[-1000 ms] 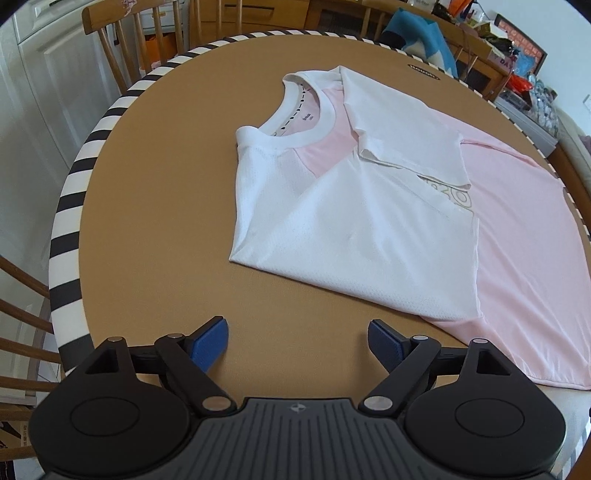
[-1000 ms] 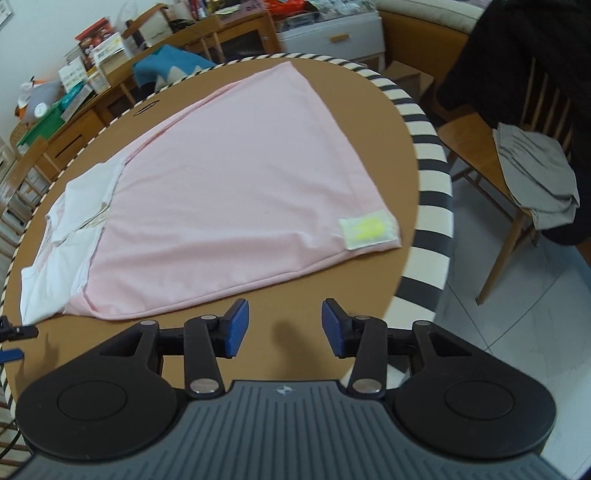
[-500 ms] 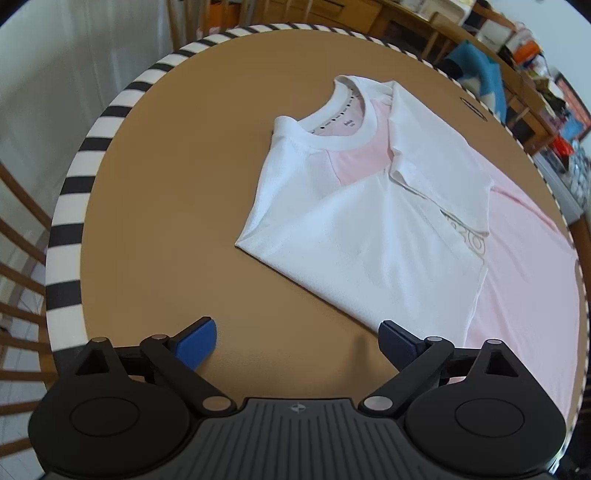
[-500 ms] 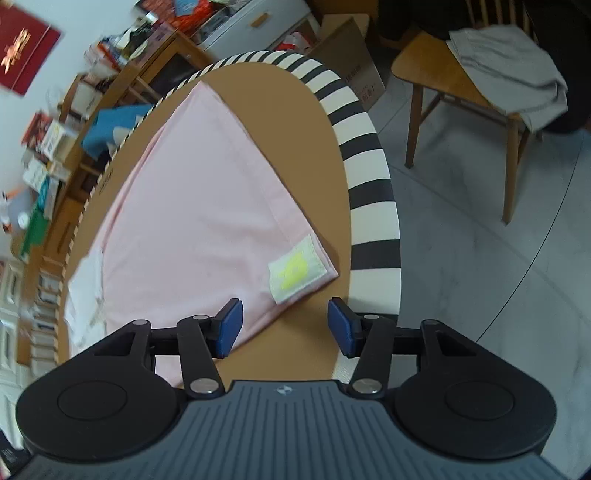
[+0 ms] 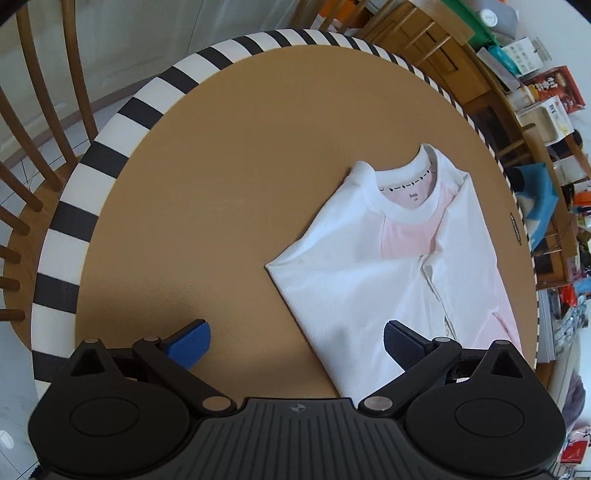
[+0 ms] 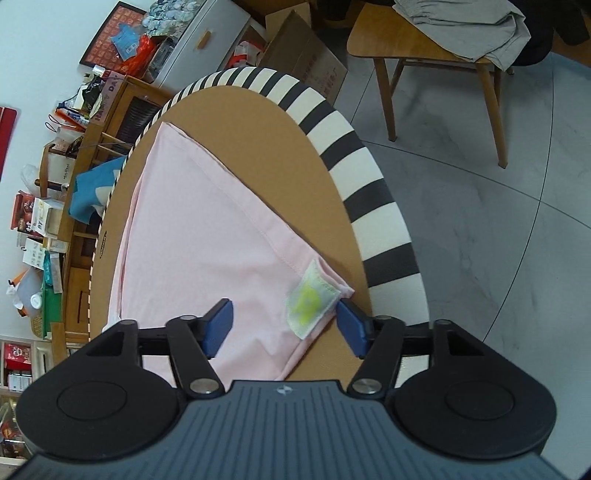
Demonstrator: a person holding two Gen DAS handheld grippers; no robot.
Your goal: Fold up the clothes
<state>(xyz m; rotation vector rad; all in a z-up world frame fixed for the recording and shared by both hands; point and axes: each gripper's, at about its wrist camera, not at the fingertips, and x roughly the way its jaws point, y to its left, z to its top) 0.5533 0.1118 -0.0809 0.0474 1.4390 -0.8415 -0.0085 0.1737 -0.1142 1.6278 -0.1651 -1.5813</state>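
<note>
A pink and white T-shirt [image 5: 399,266] lies on the round brown table [image 5: 207,206], its white sleeves folded in over the pink chest, collar [image 5: 406,192] toward the far edge. My left gripper [image 5: 297,338] is open, straddling the near folded white edge of the shirt. In the right wrist view the shirt's pink lower body [image 6: 207,243] spreads over the table. My right gripper [image 6: 284,323] is open over the hem corner, with the yellow-green label patch [image 6: 310,302] between its fingers.
The table has a black-and-white striped rim [image 5: 122,122], close to the hem corner in the right wrist view [image 6: 373,206]. Wooden chairs stand at the left [image 5: 40,122] and on the right with grey clothes on the seat [image 6: 461,29]. Cluttered shelves [image 5: 532,85] line the far wall.
Both grippers have moved in over the shirt. The left now straddles the folded white edge; the right has come down over the hem corner and label. Both remain open.
</note>
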